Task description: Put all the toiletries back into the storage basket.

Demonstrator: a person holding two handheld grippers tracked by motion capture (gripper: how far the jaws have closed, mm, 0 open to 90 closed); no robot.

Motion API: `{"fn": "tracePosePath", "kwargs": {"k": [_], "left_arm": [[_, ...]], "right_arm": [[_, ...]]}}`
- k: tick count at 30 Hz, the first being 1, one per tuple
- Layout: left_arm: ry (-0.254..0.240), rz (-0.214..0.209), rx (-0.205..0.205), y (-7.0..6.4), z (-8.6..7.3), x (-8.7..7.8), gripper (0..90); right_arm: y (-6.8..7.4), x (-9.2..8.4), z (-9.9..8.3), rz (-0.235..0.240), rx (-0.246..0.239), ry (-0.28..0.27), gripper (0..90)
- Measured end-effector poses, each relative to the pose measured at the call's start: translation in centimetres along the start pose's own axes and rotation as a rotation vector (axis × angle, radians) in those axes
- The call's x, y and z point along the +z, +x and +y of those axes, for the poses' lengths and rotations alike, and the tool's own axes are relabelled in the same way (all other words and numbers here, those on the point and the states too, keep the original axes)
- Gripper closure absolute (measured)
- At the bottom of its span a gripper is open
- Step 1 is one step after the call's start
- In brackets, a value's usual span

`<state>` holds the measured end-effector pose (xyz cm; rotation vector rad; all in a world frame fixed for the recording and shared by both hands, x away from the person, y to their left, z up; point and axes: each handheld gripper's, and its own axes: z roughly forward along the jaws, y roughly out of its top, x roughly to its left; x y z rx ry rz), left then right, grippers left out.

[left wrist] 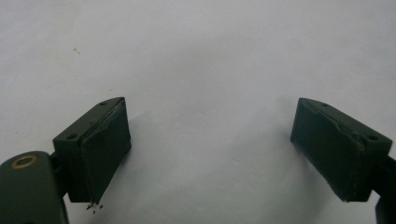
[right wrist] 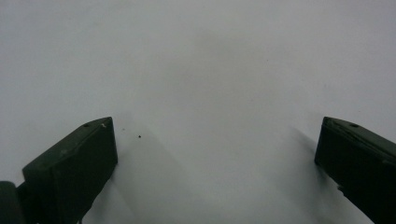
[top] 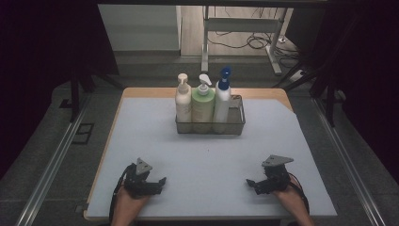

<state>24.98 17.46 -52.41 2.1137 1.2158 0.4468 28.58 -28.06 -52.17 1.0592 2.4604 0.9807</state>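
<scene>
Bench (top: 155, 141): a pale grey-blue mat covers most of the top; a strip of light wood shows along the far edge and down the left side. The far right corner is cut at a slant.
Mat close up: plain and matt in both gripper views, with a few tiny dark specks.
Wire basket (top: 237, 123): stands at the middle of the far half of the bench, long side facing the person.
Cream pump bottle (top: 183, 101): upright at the left end of the basket.
Green pump bottle (top: 203, 104): upright in the middle, touching the bottles on either side.
White spray bottle (top: 222, 101): upright to the right of the green one, blue nozzle on top; the right end of the basket past it holds nothing.
Left claw (top: 162, 181) (left wrist: 210, 144): low over the near left part of the mat, held in a hand, jaws spread wide with only bare mat between them.
Right claw (top: 250, 182) (right wrist: 217, 163): low over the near right part of the mat, jaws likewise wide apart and holding nothing.
Claws and basket: well apart; both claws point inward toward each other.
Room: dim, dark to both sides; metal rails (top: 56, 162) run along the grey floor on each side of the bench; beyond it a white desk frame (top: 244, 23) with cables on a wooden floor.
</scene>
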Motion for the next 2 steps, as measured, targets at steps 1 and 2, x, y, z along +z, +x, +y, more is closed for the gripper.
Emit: {"fn": "tracePosePath", "kwargs": {"k": [1, 2], "left_arm": [[0.000, -0.001, -0.001, 0.01, 0.00, 0.00, 11.6], [0.000, -0.001, 0.000, 0.01, 0.00, 0.00, 11.6]], "right_arm": [[0.00, 0.00, -0.01, 0.001, 0.000, -0.001, 0.0], [0.00, 0.01, -0.01, 0.001, 0.000, -0.001, 0.0]]}}
